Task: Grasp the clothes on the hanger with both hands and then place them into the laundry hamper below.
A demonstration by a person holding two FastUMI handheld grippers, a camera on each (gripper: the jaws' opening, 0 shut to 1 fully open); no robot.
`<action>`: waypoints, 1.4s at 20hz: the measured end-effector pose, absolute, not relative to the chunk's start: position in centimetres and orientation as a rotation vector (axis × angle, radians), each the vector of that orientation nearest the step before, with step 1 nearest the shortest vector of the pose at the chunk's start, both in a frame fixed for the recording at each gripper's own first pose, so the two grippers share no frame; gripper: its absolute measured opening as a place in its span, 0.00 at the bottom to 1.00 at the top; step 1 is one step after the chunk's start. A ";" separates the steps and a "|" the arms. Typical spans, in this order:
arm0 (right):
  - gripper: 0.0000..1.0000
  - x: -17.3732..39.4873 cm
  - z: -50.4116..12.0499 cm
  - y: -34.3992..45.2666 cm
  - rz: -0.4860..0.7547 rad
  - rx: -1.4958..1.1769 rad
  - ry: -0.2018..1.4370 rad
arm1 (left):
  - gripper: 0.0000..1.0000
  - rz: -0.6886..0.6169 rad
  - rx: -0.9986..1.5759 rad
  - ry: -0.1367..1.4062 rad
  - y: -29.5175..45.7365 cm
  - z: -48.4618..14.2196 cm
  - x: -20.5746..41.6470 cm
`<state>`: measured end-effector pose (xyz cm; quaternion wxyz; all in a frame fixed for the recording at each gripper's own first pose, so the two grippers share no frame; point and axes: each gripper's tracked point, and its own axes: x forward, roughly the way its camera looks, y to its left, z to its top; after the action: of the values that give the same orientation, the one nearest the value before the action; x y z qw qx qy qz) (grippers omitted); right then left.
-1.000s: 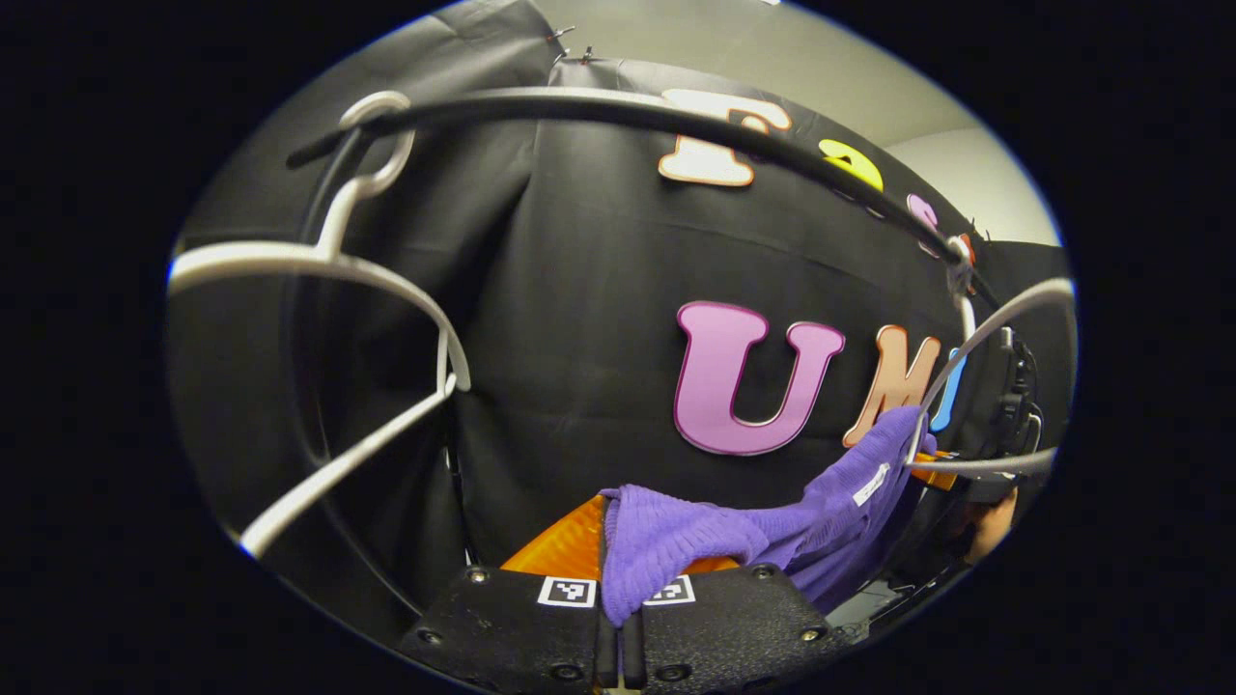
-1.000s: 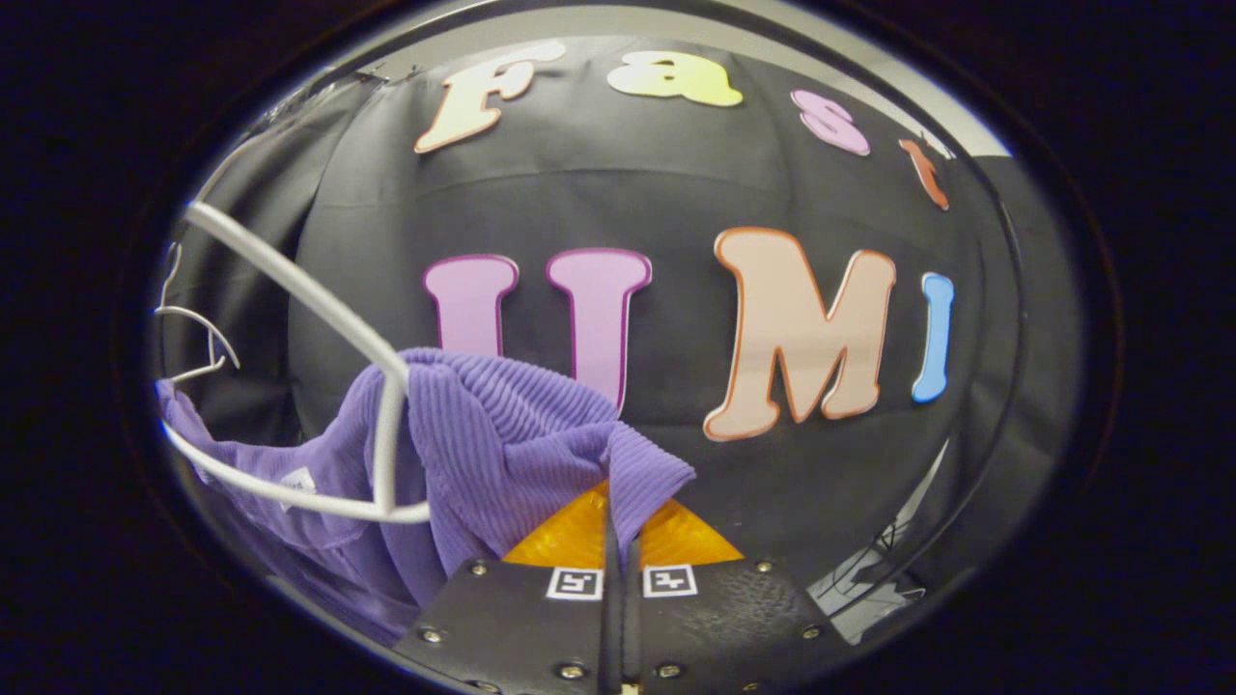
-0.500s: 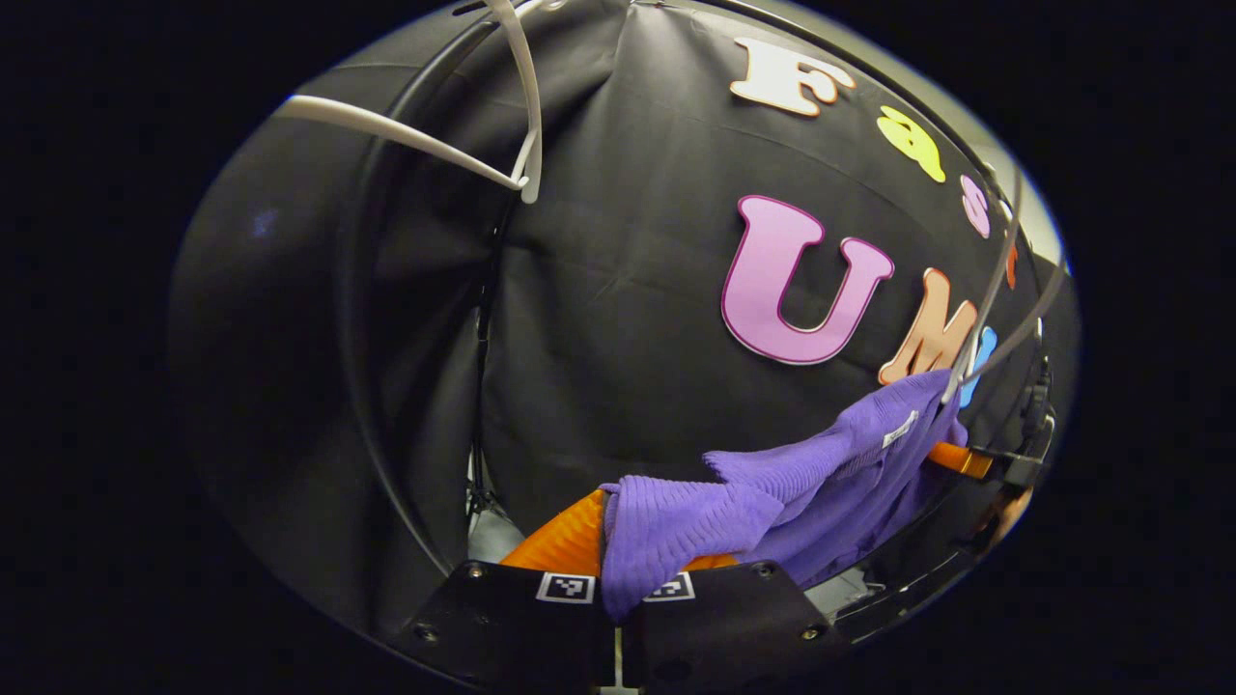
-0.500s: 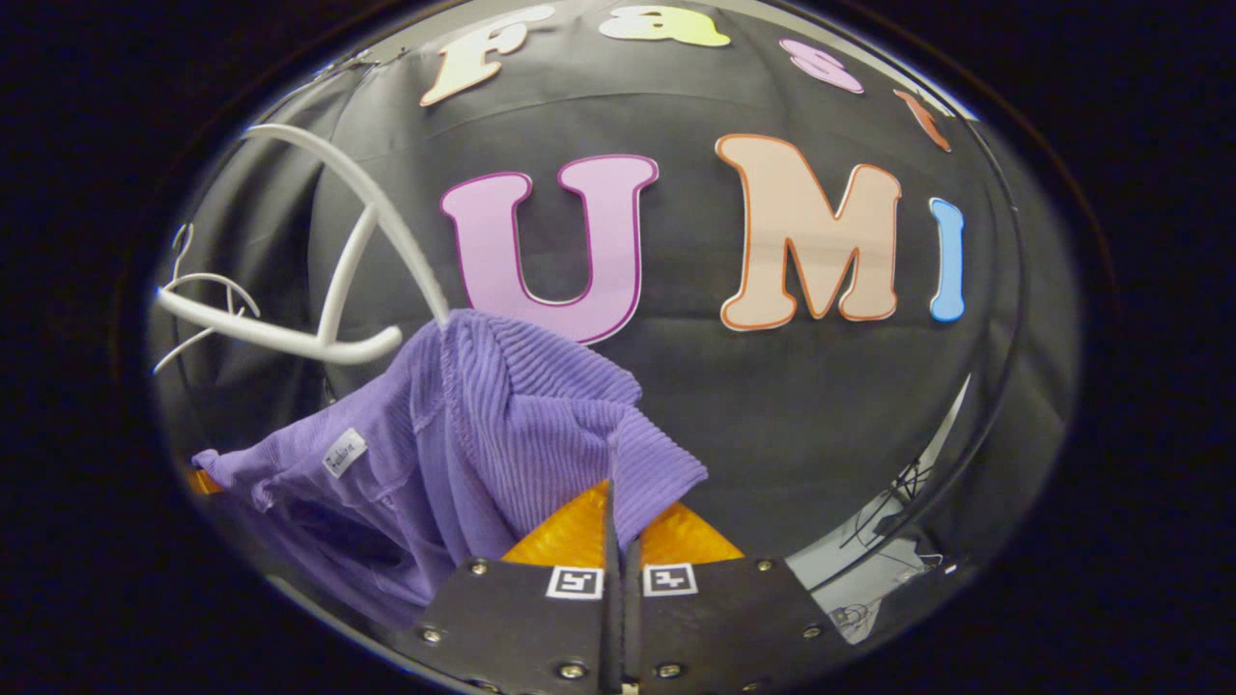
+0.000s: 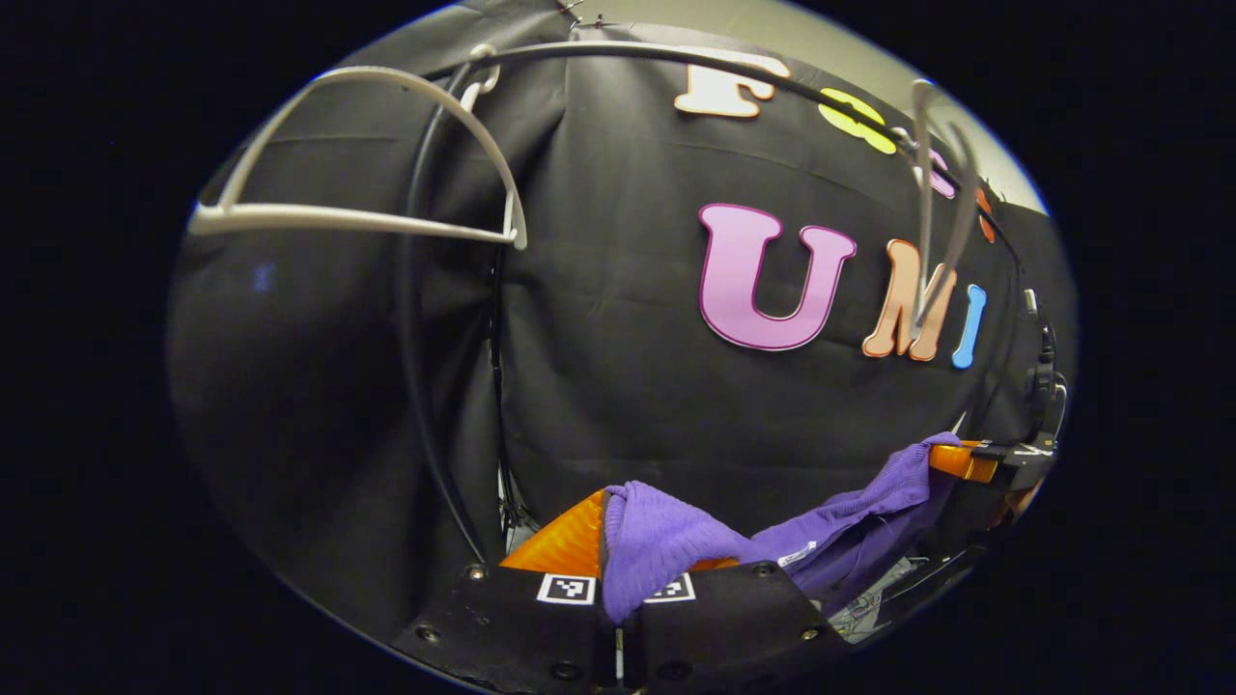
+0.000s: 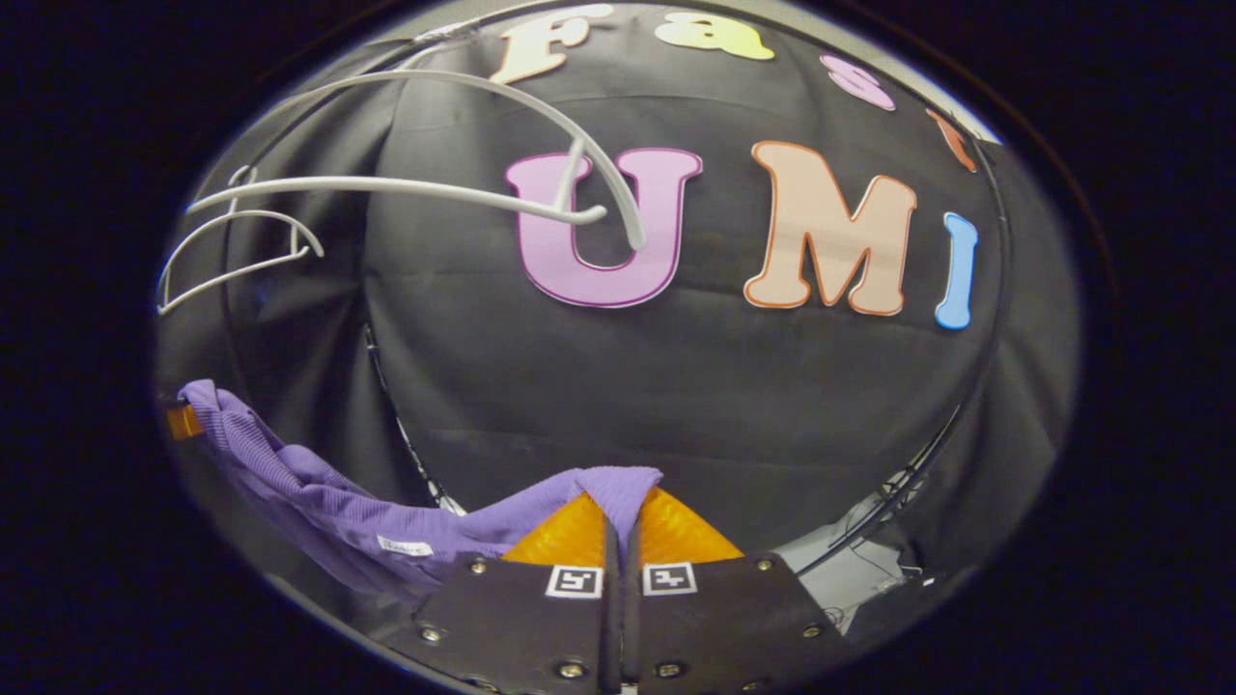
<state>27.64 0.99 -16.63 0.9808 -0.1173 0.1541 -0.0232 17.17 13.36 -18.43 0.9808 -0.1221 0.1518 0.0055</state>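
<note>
1. I had the left gripper (image 5: 618, 541) pinched shut on one end of the purple garment (image 5: 676, 541), its orange fingers closed with cloth bunched between them.
2. The right gripper (image 6: 620, 521) clamped the other end the same way, a fold caught between its jaws.
3. I held both ends apart so the garment (image 6: 319, 492) hung between them as a slack band, free of the white hangers (image 6: 406, 188) on the rail above, ready to lower.
4. The garment was ribbed purple knit, soft and droopy, with a small white tag.
</note>
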 end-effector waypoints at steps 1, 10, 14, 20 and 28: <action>0.01 26.6 -16.0 1.2 -0.042 -0.236 0.299 | 0.04 0.015 -0.236 0.299 13.2 -17.7 16.6; 0.04 19.2 -11.2 3.5 0.018 -0.170 0.230 | 0.04 0.008 -0.208 0.203 10.7 -11.1 11.2; 0.01 16.7 -9.0 4.1 0.028 -0.149 0.188 | 0.04 0.006 -0.211 0.188 8.9 -9.3 9.6; 0.01 14.4 -7.1 4.6 0.036 -0.131 0.160 | 0.04 -0.036 -0.253 0.170 5.3 -6.5 8.6; 0.01 14.7 -5.4 5.5 0.034 -0.094 0.123 | 0.04 -0.127 -0.239 0.114 0.4 -3.1 10.4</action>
<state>14.67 5.52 -5.35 0.9969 -0.0468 0.0612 0.0172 10.39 0.36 -3.15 0.9893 -0.1188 0.0567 -0.0633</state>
